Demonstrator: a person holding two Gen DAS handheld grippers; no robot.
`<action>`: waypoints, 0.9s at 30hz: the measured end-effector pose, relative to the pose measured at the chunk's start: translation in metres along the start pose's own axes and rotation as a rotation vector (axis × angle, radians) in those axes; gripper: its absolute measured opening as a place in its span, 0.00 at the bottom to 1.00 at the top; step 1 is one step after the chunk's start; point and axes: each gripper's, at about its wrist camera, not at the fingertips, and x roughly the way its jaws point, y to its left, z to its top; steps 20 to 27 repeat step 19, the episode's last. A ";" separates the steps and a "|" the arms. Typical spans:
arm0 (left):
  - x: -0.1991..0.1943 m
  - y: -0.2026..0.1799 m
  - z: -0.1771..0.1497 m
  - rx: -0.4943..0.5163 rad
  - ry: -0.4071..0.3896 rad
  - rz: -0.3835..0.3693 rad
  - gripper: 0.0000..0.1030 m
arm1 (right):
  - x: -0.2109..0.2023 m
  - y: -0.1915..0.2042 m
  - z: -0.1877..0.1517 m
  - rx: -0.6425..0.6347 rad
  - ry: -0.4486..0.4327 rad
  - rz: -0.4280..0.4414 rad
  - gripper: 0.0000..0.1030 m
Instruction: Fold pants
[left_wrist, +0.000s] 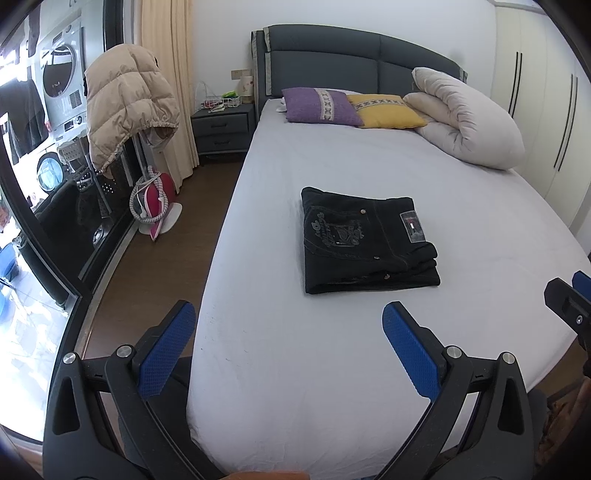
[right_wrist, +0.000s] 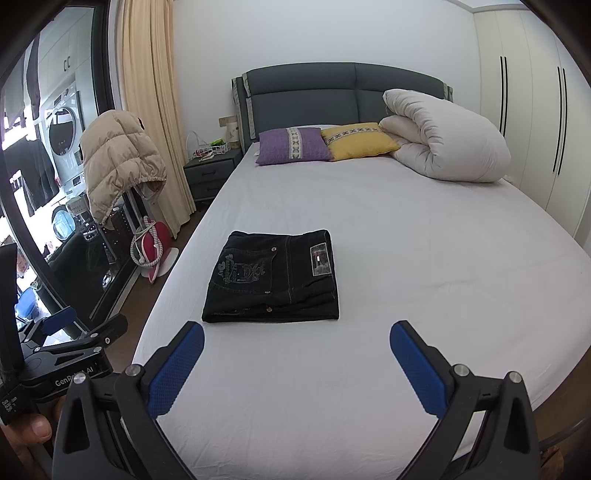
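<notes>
The black pants (left_wrist: 369, 240) lie folded into a compact rectangle on the white sheet of the bed (left_wrist: 369, 369), roughly at the middle of the mattress, with the embroidered back pocket and the waistband label facing up. The stacked layers of the fold show along the near edge.

The left claw (left_wrist: 288, 347) hangs above the near part of the bed, short of the pants, with its blue pads (left_wrist: 168, 347) spread wide and nothing between them. The right claw (right_wrist: 295, 369) stands in the same condition: spread wide, empty, above the sheet, and clear of the pants on their near side. Neither claw touches the fabric.

At the head of the bed lie a purple pillow (right_wrist: 291, 146), a yellow pillow (right_wrist: 360, 142) and a rolled white duvet (right_wrist: 447, 140). A beige padded jacket (left_wrist: 129, 99) hangs at the left, beside the curtain (right_wrist: 151, 110)
</notes>
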 end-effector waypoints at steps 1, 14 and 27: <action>0.001 0.000 0.000 0.002 0.002 -0.002 1.00 | 0.000 0.000 0.000 0.000 0.000 0.000 1.00; 0.005 -0.001 0.005 0.005 0.019 -0.029 1.00 | 0.006 -0.001 -0.006 0.005 0.021 0.015 1.00; 0.008 0.003 0.006 -0.009 0.028 -0.020 1.00 | 0.006 -0.001 -0.006 0.005 0.024 0.017 1.00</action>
